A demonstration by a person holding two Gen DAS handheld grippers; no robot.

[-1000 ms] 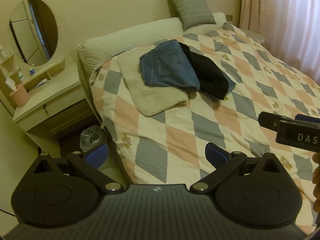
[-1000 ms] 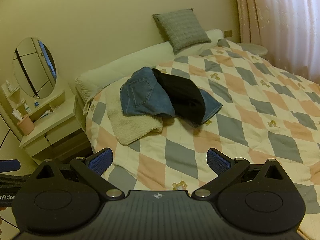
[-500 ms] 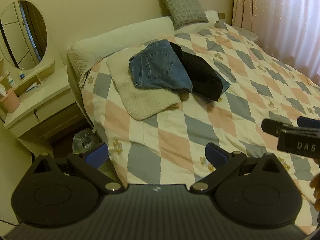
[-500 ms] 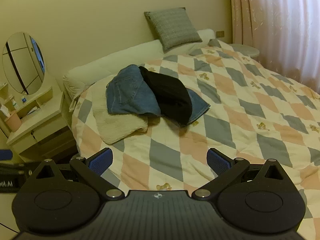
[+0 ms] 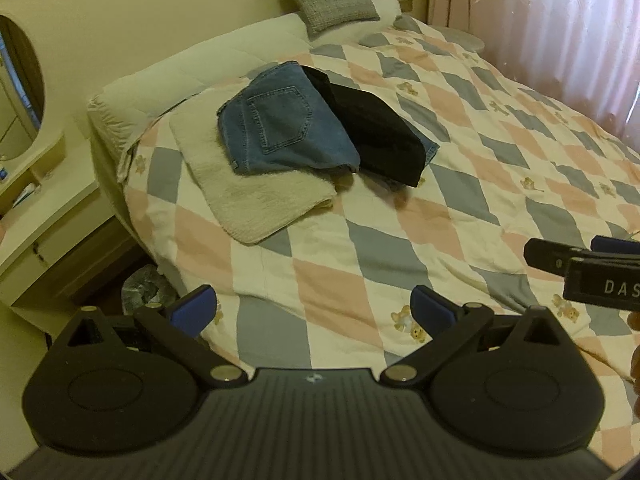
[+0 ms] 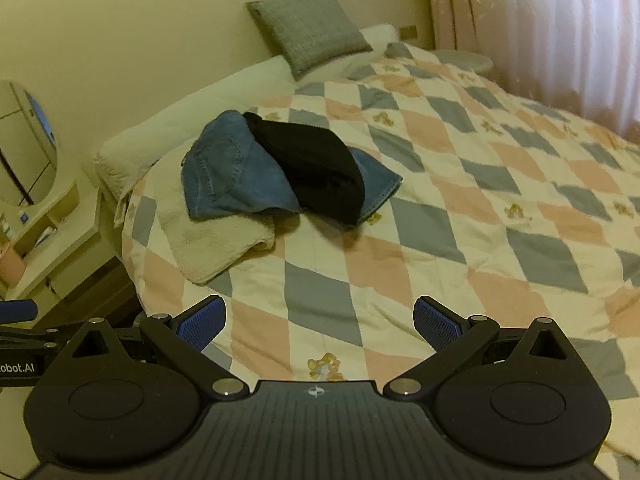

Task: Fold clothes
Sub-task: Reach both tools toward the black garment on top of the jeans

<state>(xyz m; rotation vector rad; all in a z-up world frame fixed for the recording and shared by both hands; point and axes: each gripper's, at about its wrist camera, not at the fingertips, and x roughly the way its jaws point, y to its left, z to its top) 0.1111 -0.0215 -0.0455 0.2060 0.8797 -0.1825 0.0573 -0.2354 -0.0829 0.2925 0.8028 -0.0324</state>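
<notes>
A pile of clothes lies near the head of the bed: blue jeans [image 5: 280, 132] [image 6: 228, 176] with a black garment [image 5: 376, 140] [image 6: 316, 168] draped over their right side, both resting on a cream fleece piece [image 5: 256, 196] [image 6: 212, 236]. My left gripper [image 5: 312, 310] hovers open over the near edge of the checked quilt [image 5: 460, 208], well short of the pile. My right gripper [image 6: 320, 320] is open too, empty, equally far from the clothes. The right gripper's body shows at the right edge of the left wrist view [image 5: 592, 268].
A grey cushion [image 6: 308, 28] leans on the wall behind a long white pillow [image 6: 208, 108]. A dressing table [image 5: 44, 216] with an oval mirror stands left of the bed, a bin [image 5: 144, 288] below it. Pink curtains [image 6: 540, 28] hang at the right.
Both grippers have moved closer to the bed and swung left-to-right, so the pile looms larger. Both stay open and empty.
</notes>
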